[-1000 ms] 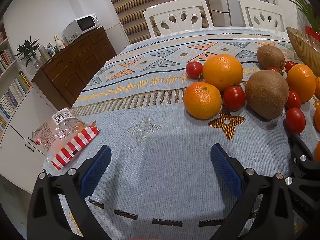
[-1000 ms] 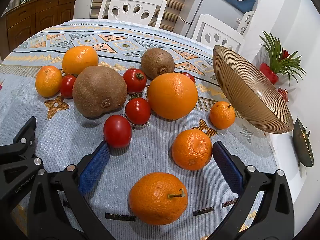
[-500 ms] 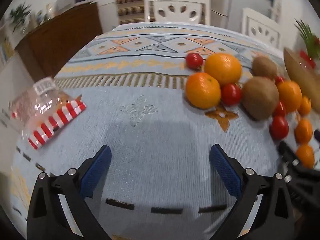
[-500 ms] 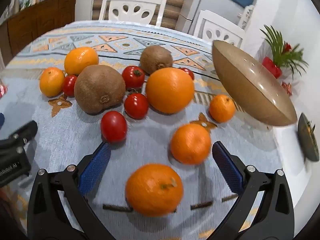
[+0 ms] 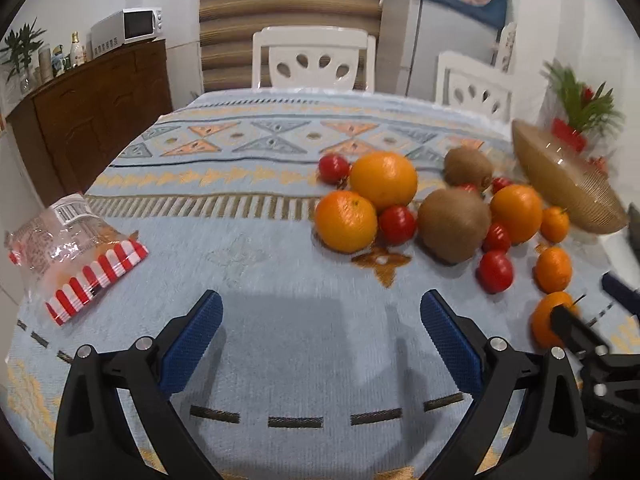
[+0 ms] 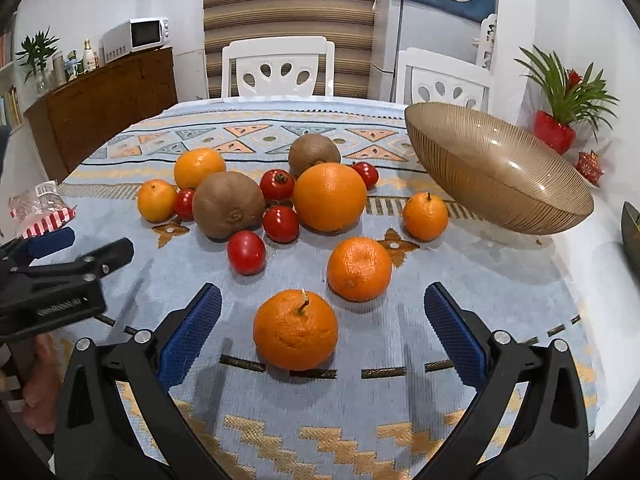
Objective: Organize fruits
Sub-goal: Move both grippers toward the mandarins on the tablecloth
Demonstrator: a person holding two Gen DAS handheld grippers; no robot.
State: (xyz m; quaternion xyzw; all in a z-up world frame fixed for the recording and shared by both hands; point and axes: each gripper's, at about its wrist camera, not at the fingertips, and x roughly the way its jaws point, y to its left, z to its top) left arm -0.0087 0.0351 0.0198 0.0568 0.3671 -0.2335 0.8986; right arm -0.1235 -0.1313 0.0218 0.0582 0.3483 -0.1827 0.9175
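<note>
left gripper [image 5: 320,332] swung right | right gripper [image 6: 322,328] spread, mandarin [image 6: 295,330] between

Woven matt tablecloth [image 6: 400,152]; ribbed glossy glass bowl [image 6: 496,176]; fuzzy kiwis [image 6: 228,210]; shiny tomatoes [image 6: 246,252]; crinkly clear plastic bag [image 5: 72,248]; textured rubbery-looking pads [image 6: 192,332] on right gripper [image 6: 320,332].

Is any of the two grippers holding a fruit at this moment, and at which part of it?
Nothing is held. The left gripper and the right gripper are both open; the nearest mandarin lies untouched on the tablecloth.

Both grippers — left gripper [image 5: 320,332], right gripper [image 6: 322,324] — jaws wide.
</note>
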